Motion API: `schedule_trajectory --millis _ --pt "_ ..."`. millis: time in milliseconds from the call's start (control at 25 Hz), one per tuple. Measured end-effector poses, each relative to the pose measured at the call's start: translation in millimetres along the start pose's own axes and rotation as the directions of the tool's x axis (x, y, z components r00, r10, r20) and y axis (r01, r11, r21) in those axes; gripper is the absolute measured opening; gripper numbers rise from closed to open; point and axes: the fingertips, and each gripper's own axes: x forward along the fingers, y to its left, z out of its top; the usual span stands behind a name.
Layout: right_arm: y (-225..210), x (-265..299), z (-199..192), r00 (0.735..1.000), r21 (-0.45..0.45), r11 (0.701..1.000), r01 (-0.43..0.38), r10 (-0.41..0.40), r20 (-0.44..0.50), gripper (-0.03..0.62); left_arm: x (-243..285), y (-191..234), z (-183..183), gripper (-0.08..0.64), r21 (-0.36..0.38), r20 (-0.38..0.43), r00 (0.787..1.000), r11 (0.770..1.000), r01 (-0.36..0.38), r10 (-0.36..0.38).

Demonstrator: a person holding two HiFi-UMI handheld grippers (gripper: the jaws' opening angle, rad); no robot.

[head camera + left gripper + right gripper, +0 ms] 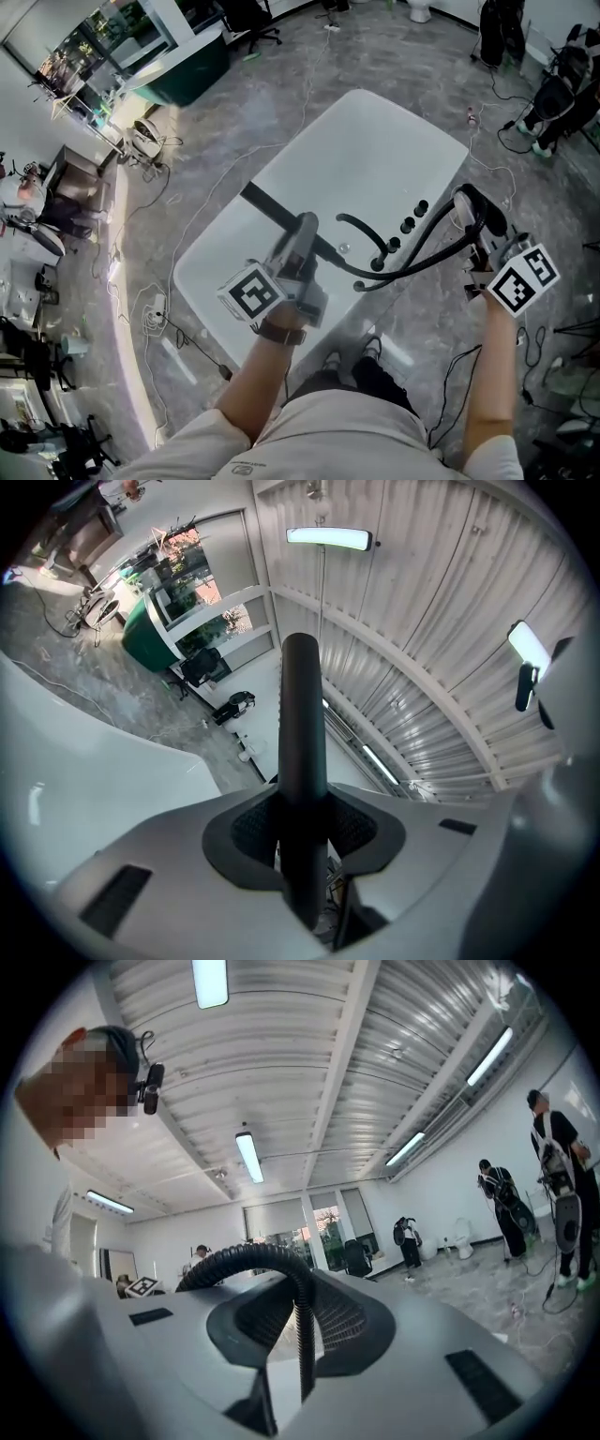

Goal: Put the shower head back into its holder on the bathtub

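Observation:
The white bathtub (375, 159) stands in front of me, with a black curved spout (360, 229) and several black knobs (407, 226) on its near rim. My left gripper (304, 228) is over the tub, shut on the black shower head handle (266, 203). The handle runs straight out between the pads (302, 724) in the left gripper view. At the tub's right, my right gripper (472, 217) is shut on the ribbed black hose (417, 266). The hose arches over that gripper's jaws (246, 1258) in the right gripper view. I cannot pick out the holder.
Cables (150, 309) trail over the grey floor around the tub. A green cabinet (192, 66) stands at the back left. People with equipment (502, 1206) and a toilet (464, 1237) are at the far right. My feet (352, 361) are by the tub's near edge.

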Motion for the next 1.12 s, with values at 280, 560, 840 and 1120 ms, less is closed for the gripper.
schedule_trajectory --millis 280,560,840,1120 --pt "6.2 8.9 16.8 0.999 -0.232 0.972 -0.041 0.034 -0.034 0.069 13.5 -6.3 -10.7 0.115 0.022 0.014 1.000 1.000 -0.013 0.013" --pt "40.1 26.1 -9.7 0.985 -0.213 0.964 -0.158 0.139 -0.104 0.069 -8.6 5.8 1.4 0.115 0.048 0.050 0.995 0.995 -0.088 0.085" --pt "40.2 32.0 -25.2 0.976 -0.414 0.902 -0.126 0.039 -0.213 0.069 -13.1 23.1 2.3 0.115 0.040 0.050 0.993 0.993 -0.109 0.107" --pt "67.7 27.3 -34.9 0.977 -0.579 0.809 -0.103 -0.028 -0.214 0.069 -22.6 25.5 -5.9 0.115 0.033 0.017 0.998 0.997 -0.066 0.065"
